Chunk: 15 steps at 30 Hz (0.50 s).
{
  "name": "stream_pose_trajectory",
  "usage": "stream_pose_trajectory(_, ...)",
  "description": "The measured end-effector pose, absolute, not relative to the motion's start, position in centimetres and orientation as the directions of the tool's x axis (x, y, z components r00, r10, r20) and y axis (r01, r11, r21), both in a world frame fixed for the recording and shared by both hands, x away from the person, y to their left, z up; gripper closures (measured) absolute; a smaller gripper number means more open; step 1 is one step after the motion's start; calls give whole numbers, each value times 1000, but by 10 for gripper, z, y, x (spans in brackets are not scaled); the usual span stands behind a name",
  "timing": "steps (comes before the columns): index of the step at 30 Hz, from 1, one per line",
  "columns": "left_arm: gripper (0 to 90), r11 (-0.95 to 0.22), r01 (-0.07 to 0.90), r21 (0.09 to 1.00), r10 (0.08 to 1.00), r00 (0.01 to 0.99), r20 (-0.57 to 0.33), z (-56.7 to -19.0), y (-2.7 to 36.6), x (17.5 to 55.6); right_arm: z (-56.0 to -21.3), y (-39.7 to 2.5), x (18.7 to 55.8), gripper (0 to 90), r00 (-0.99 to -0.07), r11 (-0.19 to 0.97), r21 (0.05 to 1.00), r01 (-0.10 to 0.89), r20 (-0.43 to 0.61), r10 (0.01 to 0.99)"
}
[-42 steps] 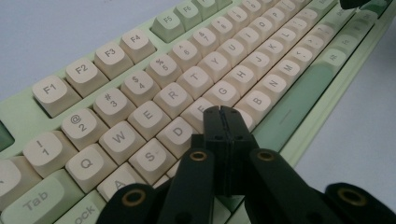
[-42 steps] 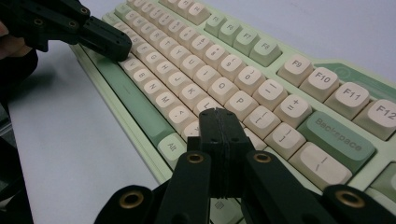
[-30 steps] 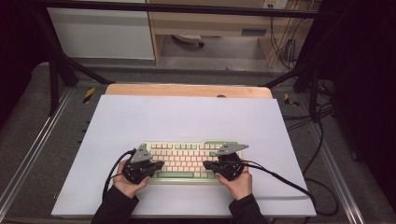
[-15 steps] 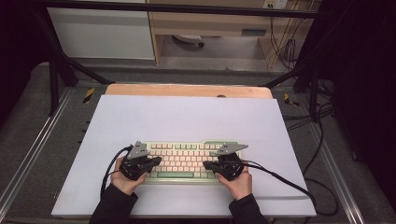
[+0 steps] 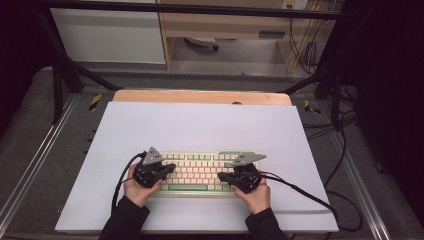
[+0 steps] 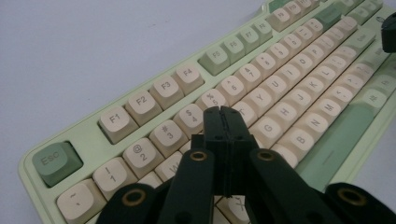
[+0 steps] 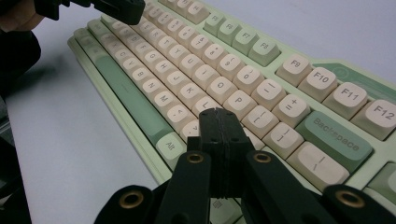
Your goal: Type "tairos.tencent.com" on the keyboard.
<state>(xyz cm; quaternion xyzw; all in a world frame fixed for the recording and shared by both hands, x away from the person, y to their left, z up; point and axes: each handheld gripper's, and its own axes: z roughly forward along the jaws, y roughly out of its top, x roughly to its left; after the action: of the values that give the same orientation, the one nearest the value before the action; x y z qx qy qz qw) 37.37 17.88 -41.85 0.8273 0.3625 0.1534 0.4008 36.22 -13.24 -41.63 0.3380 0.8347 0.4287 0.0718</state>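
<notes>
in the high view the pale green keyboard (image 5: 200, 172) lies near the desk's (image 5: 200, 125) front edge, the left gripper (image 5: 167, 169) and right gripper (image 5: 224, 176) over its two ends. in the left gripper view its black jaws press flat together, empty, above rounded cream keycaps. in the right gripper view the matte jaws are likewise closed on nothing, over the keys by the green backspace key (image 7: 334, 133).

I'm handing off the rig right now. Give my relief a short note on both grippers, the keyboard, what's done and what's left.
Left gripper: jaws shut, empty, over the keyboard's left half, tips near the number and upper letter rows.
Right gripper: jaws shut, empty, over the right half, tips by the L and P keys.
Keyboard: lies flat on the white mat, near the front edge.
Done: both grippers are poised like typing fingers.
Left: probably pressing keys with the shut tips; which keys I cannot tell.
</notes>
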Motion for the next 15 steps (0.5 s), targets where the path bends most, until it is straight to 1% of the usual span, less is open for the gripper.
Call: stream_pose_trajectory(15,899,-419,491,764,734,678,-33,-428,178,379,-417,-132,362,900,-760,404,763,504,170,627)
